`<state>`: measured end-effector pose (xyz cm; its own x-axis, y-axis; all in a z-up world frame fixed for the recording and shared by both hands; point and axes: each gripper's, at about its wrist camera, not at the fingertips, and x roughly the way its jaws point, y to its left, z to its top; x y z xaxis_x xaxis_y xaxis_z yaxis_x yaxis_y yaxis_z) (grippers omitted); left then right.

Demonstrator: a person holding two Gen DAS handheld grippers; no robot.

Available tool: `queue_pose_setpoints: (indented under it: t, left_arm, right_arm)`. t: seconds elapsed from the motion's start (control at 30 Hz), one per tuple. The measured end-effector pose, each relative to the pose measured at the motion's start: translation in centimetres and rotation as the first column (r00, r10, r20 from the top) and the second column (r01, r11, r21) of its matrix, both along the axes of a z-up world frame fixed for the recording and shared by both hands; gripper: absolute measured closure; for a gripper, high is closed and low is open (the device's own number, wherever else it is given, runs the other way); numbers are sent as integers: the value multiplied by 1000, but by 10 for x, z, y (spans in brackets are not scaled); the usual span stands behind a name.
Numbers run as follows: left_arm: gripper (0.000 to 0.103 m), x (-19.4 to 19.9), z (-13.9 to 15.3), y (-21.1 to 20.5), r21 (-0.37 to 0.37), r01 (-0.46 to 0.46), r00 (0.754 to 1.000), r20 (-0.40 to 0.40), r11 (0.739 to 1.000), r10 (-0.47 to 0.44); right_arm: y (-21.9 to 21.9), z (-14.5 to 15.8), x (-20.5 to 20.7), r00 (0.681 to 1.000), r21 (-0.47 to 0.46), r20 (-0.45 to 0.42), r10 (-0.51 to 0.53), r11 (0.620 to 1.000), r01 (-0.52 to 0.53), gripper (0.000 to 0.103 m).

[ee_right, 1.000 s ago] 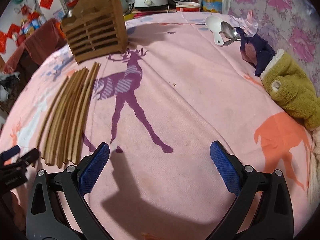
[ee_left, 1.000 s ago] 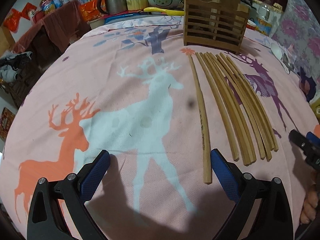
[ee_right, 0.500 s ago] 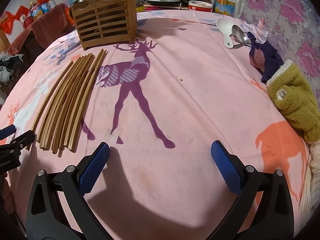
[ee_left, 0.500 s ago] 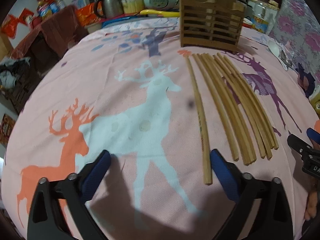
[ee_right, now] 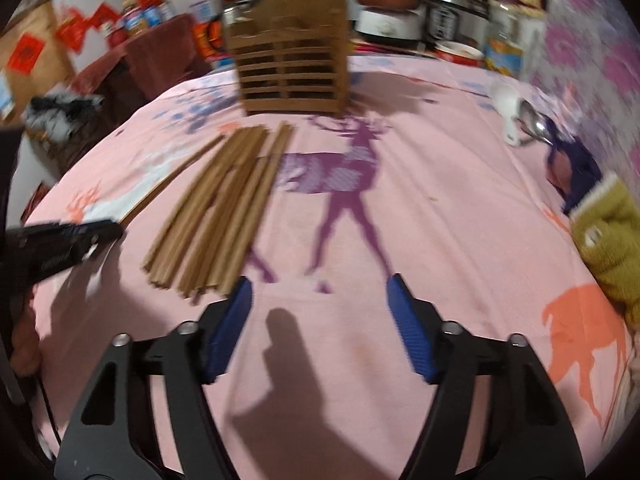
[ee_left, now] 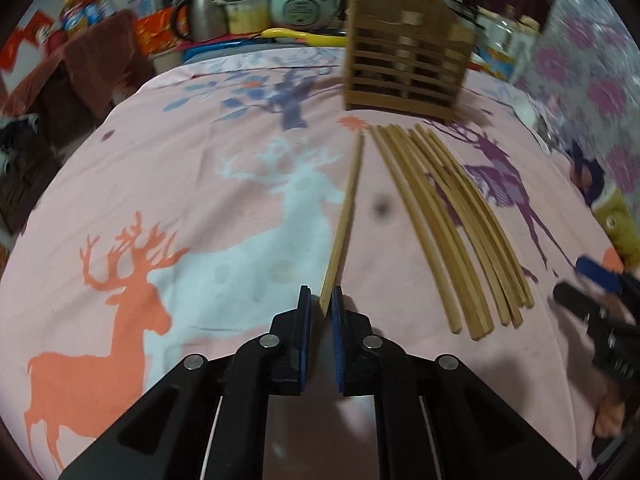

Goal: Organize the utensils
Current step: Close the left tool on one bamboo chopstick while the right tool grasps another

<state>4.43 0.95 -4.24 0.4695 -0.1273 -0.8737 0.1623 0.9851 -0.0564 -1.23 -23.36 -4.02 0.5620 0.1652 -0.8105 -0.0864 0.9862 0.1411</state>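
My left gripper (ee_left: 320,300) is shut on the near end of one wooden chopstick (ee_left: 346,212), which points away toward the wooden slatted holder (ee_left: 406,70) at the far side of the table. Several more chopsticks (ee_left: 456,224) lie side by side to its right. In the right wrist view my right gripper (ee_right: 320,300) is open and empty, low over the pink cloth, with the chopstick bundle (ee_right: 224,204) just to its left and the holder (ee_right: 292,64) beyond. The left gripper (ee_right: 68,240) shows at the left edge there.
A white spoon and a metal spoon (ee_right: 520,116) lie at the far right, beside a dark blue cloth (ee_right: 572,168) and an olive mitten (ee_right: 612,236). Pots, a rice cooker (ee_left: 302,4) and jars crowd the table's far edge.
My left gripper has shut on the leftmost chopstick and swung it away from the bundle. My right gripper has moved left toward the bundle and narrowed its opening.
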Motion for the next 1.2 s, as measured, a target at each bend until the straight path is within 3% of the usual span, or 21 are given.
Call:
queue_pose_setpoints:
  t: [0.13,0.2,0.27,0.37,0.5,0.57,0.67,0.73,0.83,1.0,1.2]
  left_arm:
    - [84,-1,-1,-6,9,6,1000,6,1000,-6]
    - [74,-3,-2,-23,39,33,999,18,999,-34]
    - [53,-10,-4,-35,61,44,999,26,997,-46]
    - [48,-14,-5,-42,102,28,999,34,994,-32]
    - [45,-10,-7,-49,73,13,1000,17,997,-14]
    - [43,-8,-8,-51,78,13,1000,17,997,-15]
    - [39,-2,-13,-59,86,6,1000,16,996,-8]
    - [37,-7,-6,-24,72,5,1000,11,997,-5]
    - [36,-13,-3,-17,67,4,1000,9,998,-5]
    - [39,-16,-1,-18,66,19,1000,13,998,-20]
    - [68,-22,2,-29,75,82,996,29,994,-85]
  right_arm:
    - [17,-4,1,997,6,-27,68,998,-68,61]
    - [23,-4,1,996,5,-33,89,996,-88,64]
    - [27,-5,2,994,8,-38,107,994,-107,65]
    - [30,-4,-1,992,18,-31,125,992,-124,65]
    - [35,-1,-5,986,44,-24,164,986,-163,65]
    - [41,-4,-2,984,7,-43,170,985,-170,67]
    - [28,-5,6,996,-42,-34,78,996,-79,67]
    - [11,-6,10,999,-5,-37,25,1000,-25,66]
    - [-2,-5,8,999,50,-31,7,999,-6,65]
    - [12,-6,8,997,41,-29,76,996,-75,65]
    - [14,-10,18,995,67,-55,83,995,-79,63]
